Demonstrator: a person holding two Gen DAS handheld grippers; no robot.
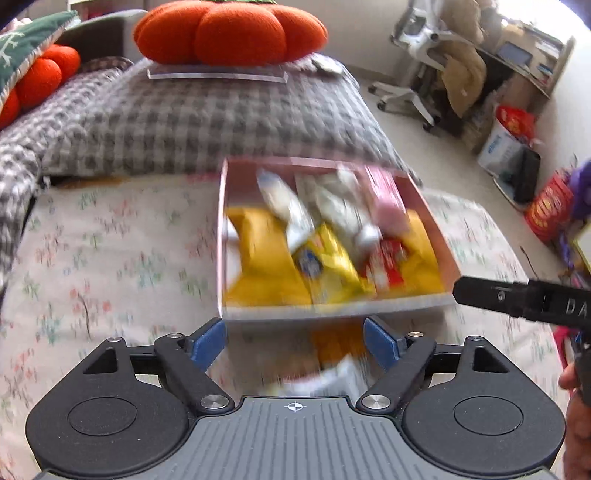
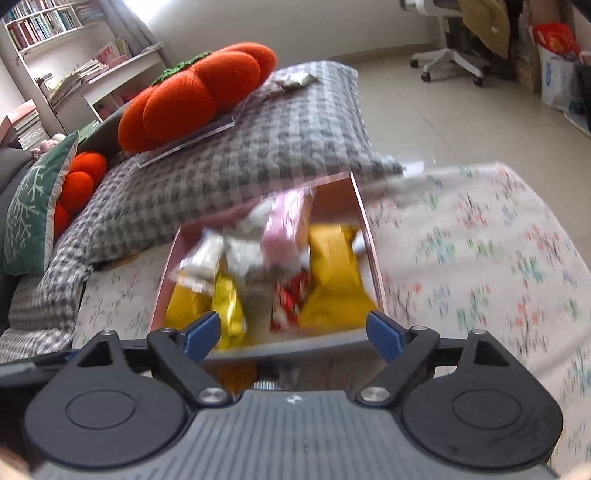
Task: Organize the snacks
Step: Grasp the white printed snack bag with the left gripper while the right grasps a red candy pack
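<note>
A shallow pink box [image 1: 334,309] sits on the floral bedsheet, filled with several snack packets: yellow bags [image 1: 266,254], white packets [image 1: 332,206], a pink packet [image 1: 386,195] and a red one [image 1: 388,264]. My left gripper [image 1: 295,341] is open and empty, just short of the box's near wall. More blurred packets [image 1: 332,365] lie between its fingers, outside the box. The box [image 2: 288,345] shows in the right wrist view with a yellow bag [image 2: 334,273]. My right gripper [image 2: 293,332] is open and empty, at the box's near edge. Its finger [image 1: 517,299] enters the left view at right.
A grey checked blanket [image 1: 192,118] lies behind the box, with an orange pumpkin cushion [image 1: 229,31] on a clear board. A green pillow [image 2: 33,206] is at left. An office chair [image 2: 454,55] and bags [image 1: 517,140] stand on the tiled floor at right.
</note>
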